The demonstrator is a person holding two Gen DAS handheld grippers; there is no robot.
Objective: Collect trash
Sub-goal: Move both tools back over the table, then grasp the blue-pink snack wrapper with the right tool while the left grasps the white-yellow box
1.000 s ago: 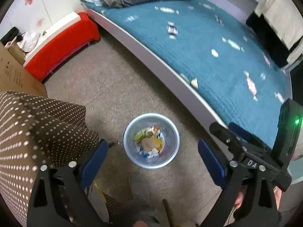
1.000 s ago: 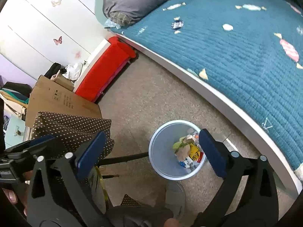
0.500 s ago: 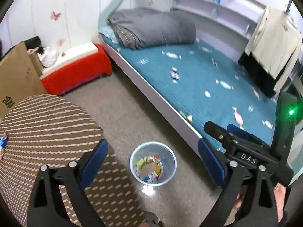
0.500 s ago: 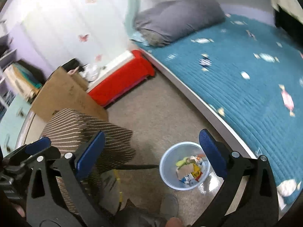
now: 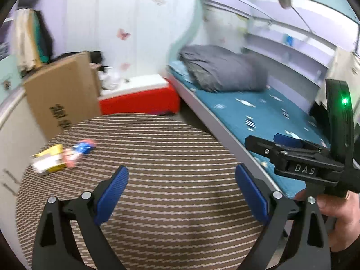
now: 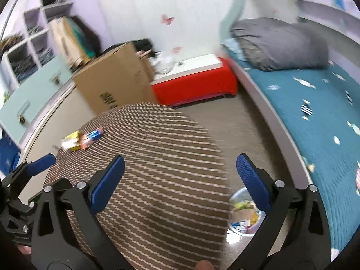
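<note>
A yellow and white packet (image 5: 48, 161) and a red and blue wrapper (image 5: 78, 151) lie at the far left of a round brown dotted table (image 5: 171, 157); both show in the right wrist view too, packet (image 6: 71, 142) and wrapper (image 6: 91, 136). My left gripper (image 5: 181, 192) is open and empty above the table's near part. My right gripper (image 6: 180, 181) is open and empty above the table's right edge. A pale blue bin (image 6: 244, 216) with trash stands on the floor at the lower right, partly hidden by the right finger. Small wrappers (image 6: 306, 110) lie on the teal bed (image 6: 315, 135).
A cardboard box (image 5: 60, 99) and a red bench (image 5: 139, 101) stand behind the table. A grey folded quilt (image 5: 222, 69) lies at the bed's head. Shelves and a mint cabinet (image 6: 33, 85) line the left wall. My right gripper shows in the left view (image 5: 299, 155).
Both views have tilted up from the bin on the floor to the tabletop and room. The packet and wrapper have come into view. Both grippers stay open.
</note>
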